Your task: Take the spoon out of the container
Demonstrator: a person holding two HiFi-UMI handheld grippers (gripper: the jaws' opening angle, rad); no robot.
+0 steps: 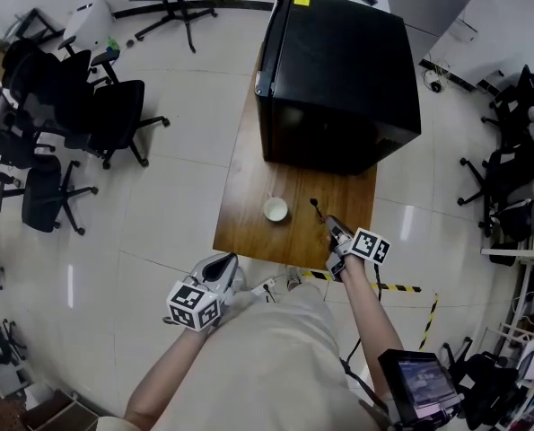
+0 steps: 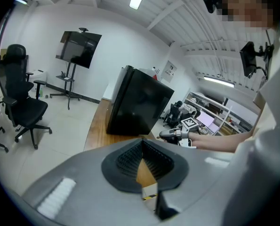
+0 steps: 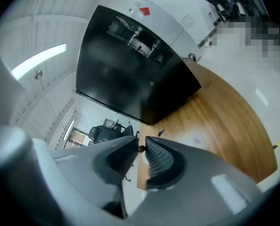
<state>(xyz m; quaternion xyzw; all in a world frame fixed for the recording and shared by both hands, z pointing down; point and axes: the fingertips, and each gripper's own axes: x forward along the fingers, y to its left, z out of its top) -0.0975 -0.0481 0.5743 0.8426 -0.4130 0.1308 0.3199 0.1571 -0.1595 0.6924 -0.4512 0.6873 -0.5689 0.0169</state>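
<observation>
A long brown wooden bench (image 1: 247,182) runs away from the person over a pale tiled floor (image 1: 172,209). A large black box-shaped cabinet (image 1: 338,70) fills its far half. On the bare near half stands a small round white container (image 1: 275,209), upright, close to the near edge and clear of the cabinet.

The thin dark spoon (image 1: 318,210) is outside the container, a little to its right and apart from it. Its small head points toward the cabinet and its handle runs back into the right hand-held gripper (image 1: 334,229). That hand-held gripper reaches over the near right corner of the bench, with its marker cube just behind it. In the right gripper view, the right hand-held gripper (image 3: 140,143) has its two ribbed jaws drawn close together, and a narrow dark piece of the spoon (image 3: 140,149) is pinched between their tips. Whether the spoon's head touches the wood cannot be told.

The left hand-held gripper (image 1: 222,266) is off the bench, just in front of its near edge and beside the person's pale clothing. It is well to the left of the container. In the left gripper view, the left hand-held gripper (image 2: 142,144) has its jaw tips meeting in a point, with nothing held between them. The bench, the cabinet and the right hand-held gripper (image 2: 175,133) show beyond it.

Black office chairs (image 1: 114,115) stand on the floor far to the left. A strip of yellow-and-black tape (image 1: 397,286) lies on the floor near the bench's right corner.
</observation>
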